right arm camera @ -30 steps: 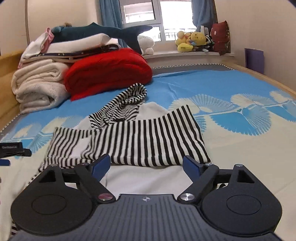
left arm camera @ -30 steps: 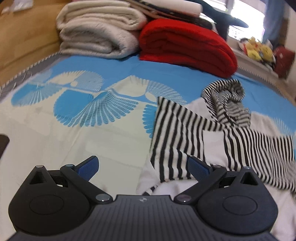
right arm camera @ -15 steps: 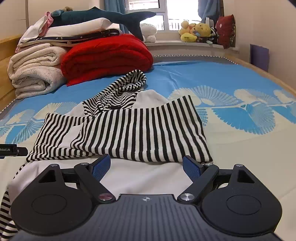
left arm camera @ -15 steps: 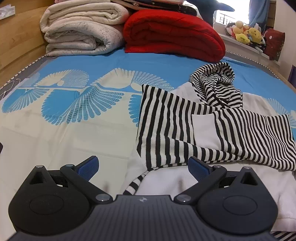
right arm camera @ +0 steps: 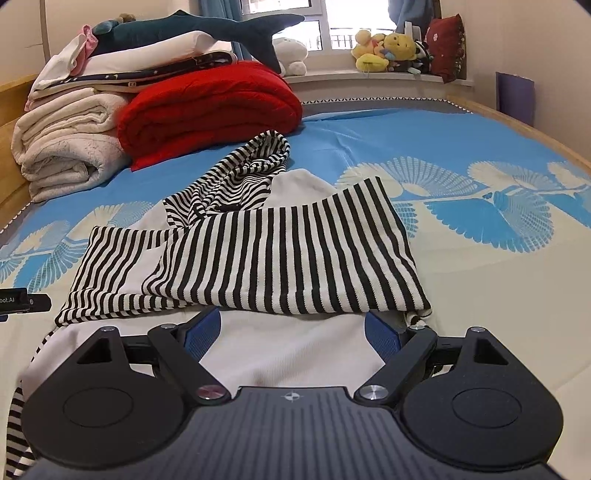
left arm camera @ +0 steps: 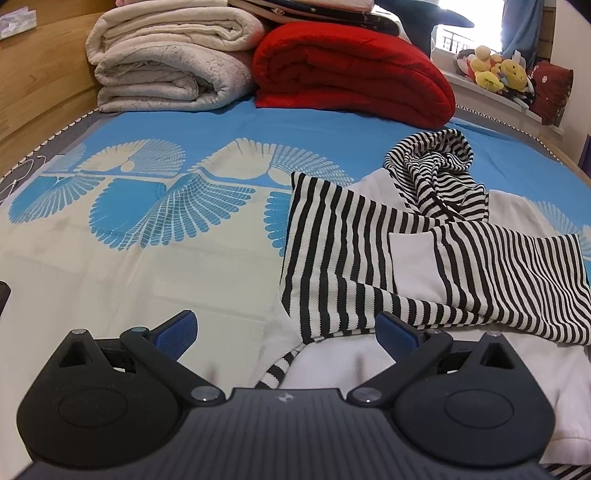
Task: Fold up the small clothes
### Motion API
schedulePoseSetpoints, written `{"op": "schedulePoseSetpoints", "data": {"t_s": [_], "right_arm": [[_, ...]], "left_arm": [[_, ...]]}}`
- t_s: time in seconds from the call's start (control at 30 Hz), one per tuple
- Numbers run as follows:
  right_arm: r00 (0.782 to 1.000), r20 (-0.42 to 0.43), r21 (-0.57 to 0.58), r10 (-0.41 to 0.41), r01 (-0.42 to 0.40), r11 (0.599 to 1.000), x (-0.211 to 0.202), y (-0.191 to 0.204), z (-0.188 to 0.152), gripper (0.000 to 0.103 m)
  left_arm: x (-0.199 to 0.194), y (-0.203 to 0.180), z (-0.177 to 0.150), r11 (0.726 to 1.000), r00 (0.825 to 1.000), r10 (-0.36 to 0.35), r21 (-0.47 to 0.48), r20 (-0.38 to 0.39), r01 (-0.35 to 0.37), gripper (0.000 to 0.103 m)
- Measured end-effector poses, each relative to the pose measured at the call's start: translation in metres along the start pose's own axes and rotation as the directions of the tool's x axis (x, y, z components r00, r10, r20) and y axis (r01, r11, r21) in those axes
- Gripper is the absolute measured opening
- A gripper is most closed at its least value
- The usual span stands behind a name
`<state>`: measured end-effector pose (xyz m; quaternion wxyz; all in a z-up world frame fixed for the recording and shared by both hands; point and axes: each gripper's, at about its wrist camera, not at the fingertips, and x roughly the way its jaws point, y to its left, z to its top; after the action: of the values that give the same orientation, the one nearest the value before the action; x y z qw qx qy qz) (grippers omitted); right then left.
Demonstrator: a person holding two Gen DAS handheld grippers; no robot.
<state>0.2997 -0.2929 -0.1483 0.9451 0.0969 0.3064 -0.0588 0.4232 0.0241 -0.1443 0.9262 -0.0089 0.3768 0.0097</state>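
The left claw [left arm camera: 286, 334] stood wide open over the bed [left arm camera: 110, 280], with nothing between its blue ribbed pads; its right pad was just beside the lower edge of the folded striped sleeve, and I cannot tell if it touched the cloth. The right claw [right arm camera: 291, 332] was also wide open and empty, its two blue pads low over the white body of the garment, right under the hem of the striped part. The task's thing, a small hooded top [right arm camera: 258, 254], lay flat on the bed directly ahead of both claws: to the right of the left claw and straight in front of the right one. Its cloth was a ribbed knit, black and white stripes on the sleeves and the hood, plain white on the body, with a square white patch on one sleeve. The sleeves were folded across the body, and the hood [left arm camera: 436, 173] was crumpled beyond them. The bed sheet was smooth, blue and cream with a fan-like feather print. Far ahead of the claws stood a thick red blanket [right arm camera: 210, 107], folded in a soft roll, and beside it fluffy cream blankets [left arm camera: 170, 70]. On the pile rested a dark plush shark [right arm camera: 207, 31], and yellow soft toys [right arm camera: 388, 51] sat on the window sill.
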Motion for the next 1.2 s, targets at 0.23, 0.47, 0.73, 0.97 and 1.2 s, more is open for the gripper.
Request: {"op": "schedulePoseSetpoints", "data": {"t_s": [0.23, 0.47, 0.73, 0.97, 1.2], "right_arm": [[1.000, -0.004, -0.003, 0.004, -0.004, 1.000, 0.001, 0.000, 0.000, 0.086], [1.000, -0.006, 0.001, 0.006, -0.006, 1.000, 0.002, 0.001, 0.000, 0.086], [1.000, 0.015, -0.011, -0.003, 0.003, 1.000, -0.001, 0.000, 0.003, 0.086], [0.995, 0.095, 0.088, -0.030, 0.022, 0.996, -0.020, -0.025, 0.019, 0.086], [0.970, 0.243, 0.230, 0.029, -0.086, 0.969, -0.082, -0.058, 0.047, 0.087]], "left_arm": [[0.000, -0.001, -0.001, 1.000, 1.000, -0.002, 0.005, 0.001, 0.002, 0.103], [-0.001, -0.004, -0.002, 1.000, 1.000, -0.008, 0.015, 0.001, 0.008, 0.103], [-0.019, -0.016, -0.009, 0.995, 0.997, -0.081, 0.057, 0.001, 0.080, 0.102], [-0.109, -0.073, -0.013, 0.932, 0.940, -0.340, 0.130, 0.000, 0.338, 0.102], [-0.207, -0.071, 0.057, 0.896, 0.895, -0.418, 0.234, 0.156, 0.377, 0.103]]}}
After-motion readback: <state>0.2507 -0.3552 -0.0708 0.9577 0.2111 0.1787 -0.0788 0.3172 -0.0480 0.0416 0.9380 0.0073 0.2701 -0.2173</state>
